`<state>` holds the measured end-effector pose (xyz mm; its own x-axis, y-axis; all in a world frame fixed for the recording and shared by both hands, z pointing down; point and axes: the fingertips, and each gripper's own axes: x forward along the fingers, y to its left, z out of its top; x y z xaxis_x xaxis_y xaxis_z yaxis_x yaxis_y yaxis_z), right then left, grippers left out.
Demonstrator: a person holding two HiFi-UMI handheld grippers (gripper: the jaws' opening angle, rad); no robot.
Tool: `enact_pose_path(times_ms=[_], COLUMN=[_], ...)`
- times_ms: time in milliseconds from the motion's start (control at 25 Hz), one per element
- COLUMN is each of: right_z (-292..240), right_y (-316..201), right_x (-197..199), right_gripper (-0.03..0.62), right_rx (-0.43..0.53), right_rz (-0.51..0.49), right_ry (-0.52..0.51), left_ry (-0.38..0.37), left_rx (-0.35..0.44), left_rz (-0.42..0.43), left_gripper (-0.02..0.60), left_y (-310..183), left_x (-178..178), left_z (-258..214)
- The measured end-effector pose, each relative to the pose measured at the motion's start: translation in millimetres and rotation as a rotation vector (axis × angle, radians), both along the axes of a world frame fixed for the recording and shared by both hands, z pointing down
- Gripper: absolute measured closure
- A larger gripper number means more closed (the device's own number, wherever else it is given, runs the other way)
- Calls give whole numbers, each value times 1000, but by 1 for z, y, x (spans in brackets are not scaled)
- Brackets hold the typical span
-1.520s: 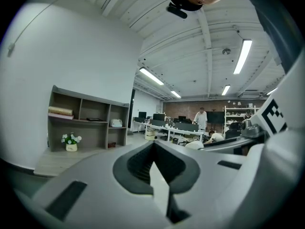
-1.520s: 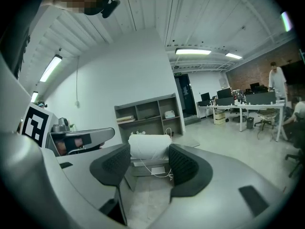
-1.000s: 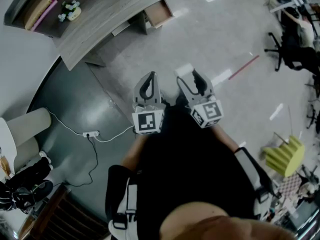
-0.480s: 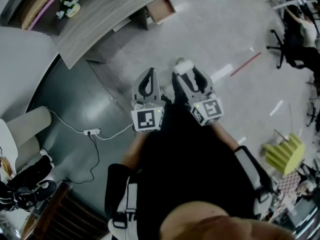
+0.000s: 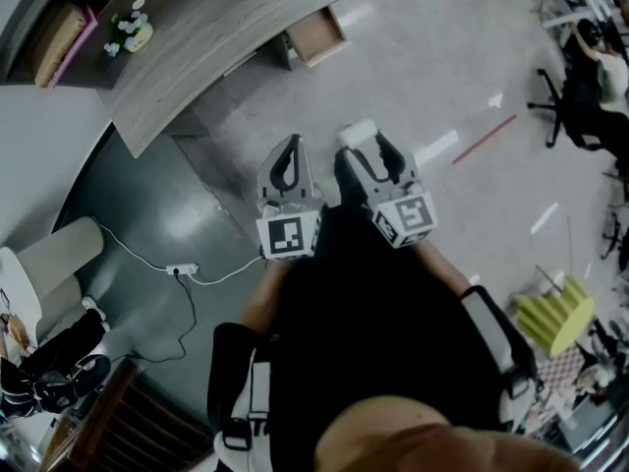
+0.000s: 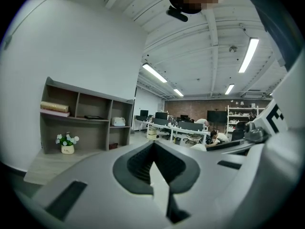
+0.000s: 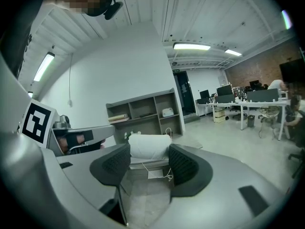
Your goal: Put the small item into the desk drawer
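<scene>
In the head view my right gripper (image 5: 362, 138) is held out over the floor, shut on a small white rolled item (image 5: 359, 131). The right gripper view shows that white item (image 7: 149, 146) pinched between the dark pads, with a paper tag on a string hanging below it. Beside it my left gripper (image 5: 288, 168) is shut with nothing in it; its fingertips (image 6: 153, 162) meet. The curved wooden desk (image 5: 211, 37) stands ahead at the top left. Its open drawer (image 5: 316, 35) sticks out at the desk's right end, well beyond both grippers.
A shelf unit with a flower pot (image 5: 129, 31) stands behind the desk. A power strip (image 5: 180, 266) and its white cable lie on the dark floor at left. There is an office chair (image 5: 575, 101) at right, a red stick (image 5: 484, 138) on the floor, and a yellow object (image 5: 558, 310) at lower right.
The desk and floor have shifted slightly in the head view. Both grippers keep the same pose side by side, and the white item stays gripped in the right one.
</scene>
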<state>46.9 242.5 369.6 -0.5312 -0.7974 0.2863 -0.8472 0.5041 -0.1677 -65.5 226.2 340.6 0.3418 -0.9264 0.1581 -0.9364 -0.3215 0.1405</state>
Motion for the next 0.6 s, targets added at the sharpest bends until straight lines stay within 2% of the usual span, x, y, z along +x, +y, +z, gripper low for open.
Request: enact_pose_path(times_ms=[160,600], right_z=[2,7], right_y=[-43,-152], right_x=[11,43], right_gripper=[342,342], right_rx=[11,-48], right_rz=[-33,-80], right_ry=[16,-4], left_ry=[-7,-22], left_rx=[-14,-59], left_rz=[-14,-64], left_gripper=[589,589], left_y=[-43,-148], left_x=[13,48], left_z=[3,8])
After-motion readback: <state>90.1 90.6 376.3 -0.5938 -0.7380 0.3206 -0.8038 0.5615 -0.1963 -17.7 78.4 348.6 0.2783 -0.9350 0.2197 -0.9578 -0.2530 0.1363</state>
